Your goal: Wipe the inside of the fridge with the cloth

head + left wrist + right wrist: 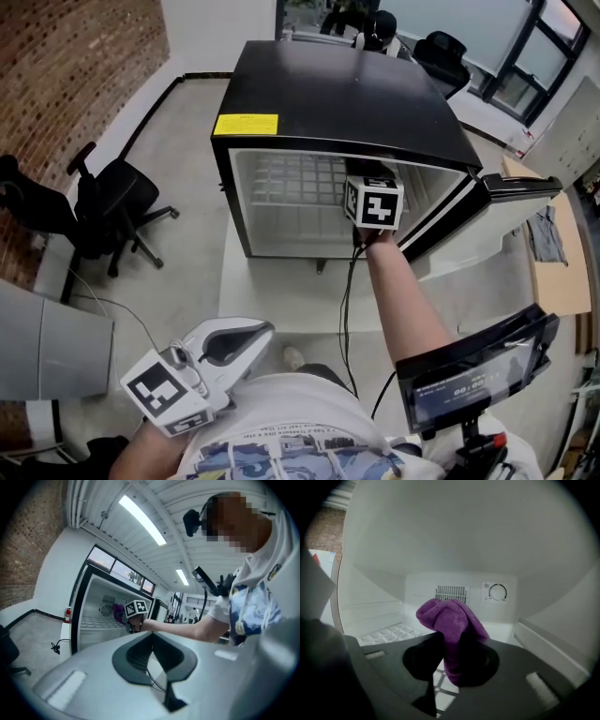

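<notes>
A small black fridge point(328, 103) stands on a white platform with its door point(487, 202) swung open to the right. My right gripper point(367, 178) reaches into the upper right of the white interior, above the wire shelf point(295, 183). In the right gripper view my right gripper point(452, 644) is shut on a bunched purple cloth point(450, 620), held in the air in front of the back wall. The cloth point(118, 612) also shows in the left gripper view. My left gripper point(261, 330) hangs low by the person's torso, away from the fridge, its jaws point(151, 637) together with nothing in them.
On the fridge's back wall sit a vent point(451, 593) and a thermostat dial point(498, 591). A black office chair point(112, 202) stands left of the white platform point(272, 291). A cable point(347, 309) hangs from the right arm. A dark screen point(478, 366) is at lower right.
</notes>
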Tool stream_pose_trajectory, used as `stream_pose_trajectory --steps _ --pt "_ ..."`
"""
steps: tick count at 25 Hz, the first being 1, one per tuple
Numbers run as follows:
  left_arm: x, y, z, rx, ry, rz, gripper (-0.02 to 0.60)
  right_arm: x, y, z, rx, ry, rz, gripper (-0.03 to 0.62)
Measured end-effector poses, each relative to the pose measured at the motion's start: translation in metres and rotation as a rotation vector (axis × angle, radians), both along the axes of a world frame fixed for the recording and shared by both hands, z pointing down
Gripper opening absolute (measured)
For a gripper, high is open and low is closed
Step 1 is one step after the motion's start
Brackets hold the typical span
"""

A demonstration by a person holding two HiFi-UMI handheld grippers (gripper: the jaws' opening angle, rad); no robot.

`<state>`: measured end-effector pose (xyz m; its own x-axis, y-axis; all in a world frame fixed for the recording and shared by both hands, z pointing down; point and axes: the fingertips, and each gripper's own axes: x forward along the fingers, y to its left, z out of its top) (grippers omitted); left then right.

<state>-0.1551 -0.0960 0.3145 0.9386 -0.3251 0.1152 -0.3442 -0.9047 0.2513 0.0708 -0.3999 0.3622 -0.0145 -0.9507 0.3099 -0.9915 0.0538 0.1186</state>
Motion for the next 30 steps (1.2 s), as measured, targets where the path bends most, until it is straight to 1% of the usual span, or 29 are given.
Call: stream_pose_trajectory --steps 10,16,21,25,27,30 --pt "-0.032 0.015 0.0 -0.001 -0.012 -0.089 0.006 -0.085 -0.007 0.0 0.001 -0.03 -0.137 0.078" --pt "-0.057 0.025 0.003 -0.012 -0.023 -0.157 0.006 -0.136 -0.01 -0.001 0.005 -0.065 -0.219 0.078" --pt "-0.069 0.033 0.004 -0.015 -0.025 -0.194 0.006 -0.172 -0.009 -0.004 0.013 -0.098 -0.28 0.078" --pt "-0.076 0.037 0.005 -0.015 -0.03 -0.214 0.006 -0.183 -0.006 -0.007 0.017 -0.163 -0.294 0.078" --pt "-0.078 0.04 0.006 -0.018 -0.035 -0.212 0.006 -0.179 -0.004 -0.008 0.02 -0.183 -0.281 0.078" --pt "-0.078 0.043 0.007 -0.018 -0.042 -0.195 0.006 -0.17 0.003 -0.014 0.042 -0.185 -0.262 0.078"
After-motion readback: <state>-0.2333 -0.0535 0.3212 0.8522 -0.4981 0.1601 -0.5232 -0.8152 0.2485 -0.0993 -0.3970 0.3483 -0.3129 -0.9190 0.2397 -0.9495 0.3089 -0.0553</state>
